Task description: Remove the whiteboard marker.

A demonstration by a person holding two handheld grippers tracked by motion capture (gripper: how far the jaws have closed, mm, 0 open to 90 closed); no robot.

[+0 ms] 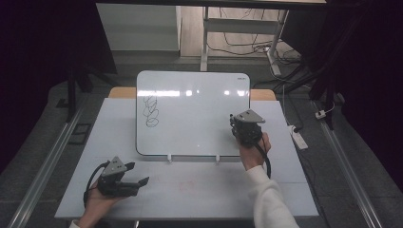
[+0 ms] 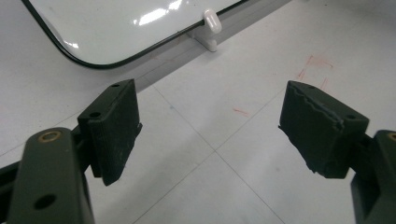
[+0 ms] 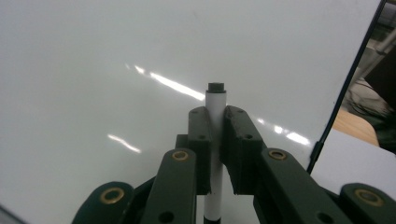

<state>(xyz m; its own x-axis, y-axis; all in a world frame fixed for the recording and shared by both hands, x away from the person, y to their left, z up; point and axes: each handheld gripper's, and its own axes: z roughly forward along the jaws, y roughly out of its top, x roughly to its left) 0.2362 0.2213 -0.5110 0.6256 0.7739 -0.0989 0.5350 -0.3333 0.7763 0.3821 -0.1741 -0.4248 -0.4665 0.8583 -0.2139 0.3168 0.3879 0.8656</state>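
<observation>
While clamped, the marker (image 3: 215, 107) stands between the right tongs (image 3: 216, 114).

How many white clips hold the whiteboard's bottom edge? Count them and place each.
2. One clip sits under the whiteboard left of centre; the other clip right of centre, near the right gripper.

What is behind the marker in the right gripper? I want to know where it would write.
The whiteboard face, blank there, lies behind the marker. The jaws cover the marker's middle.
</observation>
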